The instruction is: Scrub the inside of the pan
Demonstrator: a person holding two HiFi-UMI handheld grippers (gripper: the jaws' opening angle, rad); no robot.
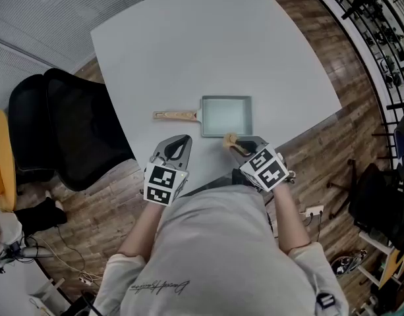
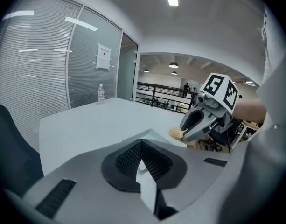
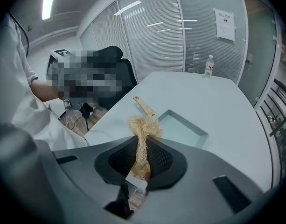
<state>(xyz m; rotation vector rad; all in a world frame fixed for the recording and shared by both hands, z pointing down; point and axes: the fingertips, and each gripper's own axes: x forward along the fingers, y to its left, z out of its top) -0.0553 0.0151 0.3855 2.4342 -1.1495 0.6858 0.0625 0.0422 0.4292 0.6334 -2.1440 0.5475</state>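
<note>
A square pale-green pan point(image 1: 226, 115) with a wooden handle point(image 1: 174, 115) lies on the white table point(image 1: 208, 51); the right gripper view also shows the pan point(image 3: 182, 128). My right gripper point(image 1: 236, 145) is shut on a tan fibrous scrubber point(image 3: 142, 130), held just off the pan's near edge; that scrubber point(image 1: 229, 139) pokes out past the jaws. My left gripper point(image 1: 177, 147) is shut with nothing in it, near the table's front edge, below the handle. In the left gripper view the right gripper point(image 2: 204, 117) and its scrubber point(image 2: 177, 133) hang to the right.
A black office chair point(image 1: 70, 133) stands left of the table. A water bottle point(image 3: 208, 66) sits at the table's far end. Glass partitions with blinds lie behind. A railing point(image 1: 379, 38) runs along the right side over wooden floor.
</note>
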